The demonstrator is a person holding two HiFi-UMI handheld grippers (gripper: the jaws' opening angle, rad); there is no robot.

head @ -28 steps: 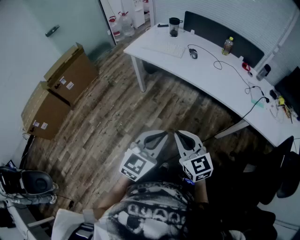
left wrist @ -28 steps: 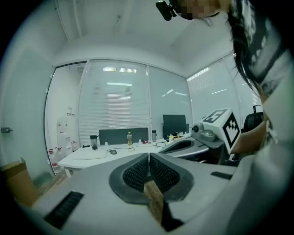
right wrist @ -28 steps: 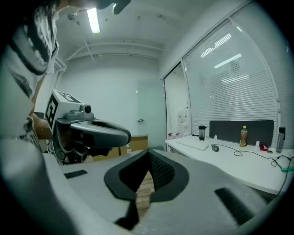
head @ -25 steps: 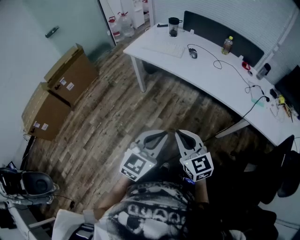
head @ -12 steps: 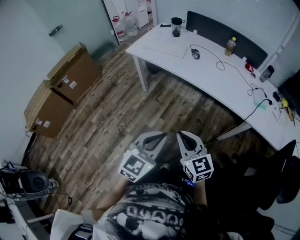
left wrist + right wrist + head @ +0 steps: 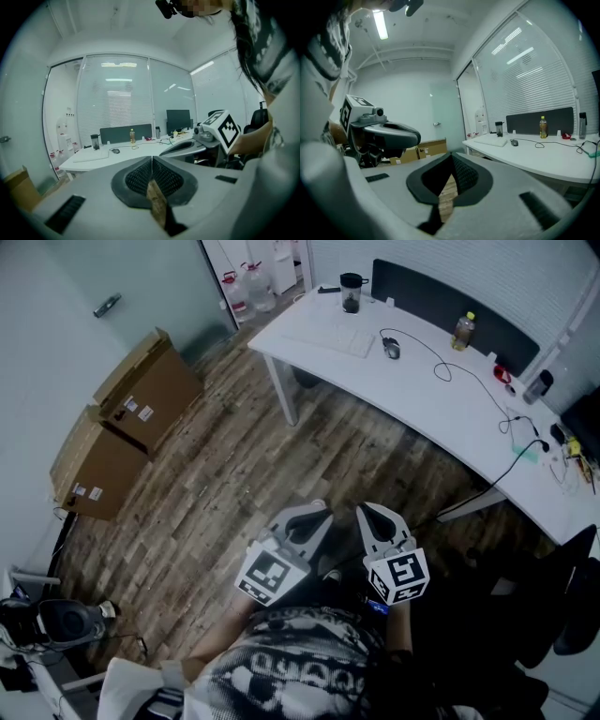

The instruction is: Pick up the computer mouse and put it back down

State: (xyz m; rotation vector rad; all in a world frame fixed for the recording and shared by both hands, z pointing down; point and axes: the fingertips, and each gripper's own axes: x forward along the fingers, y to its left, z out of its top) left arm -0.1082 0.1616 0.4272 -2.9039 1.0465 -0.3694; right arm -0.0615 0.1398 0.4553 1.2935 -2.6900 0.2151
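Computer mouse (image 6: 391, 349) near the far edge of the white surface (image 6: 422, 404), just beside the keyboard (image 6: 333, 337), well apart from the left hand-held gripper (image 6: 317, 510) and right hand-held gripper (image 6: 364, 510), both closed tight on nothing over the floor (image 6: 234, 456); likely to shove it or snag its cable (image 6: 433, 360) unless opened first.

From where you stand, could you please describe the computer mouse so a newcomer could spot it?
Find the long white desk at the room's far side, in the head view. Toward its left end lies a flat white keyboard, and the computer mouse sits just right of it. It is the small dark oval with a black cable trailing right, unlike the upright cup and bottle.
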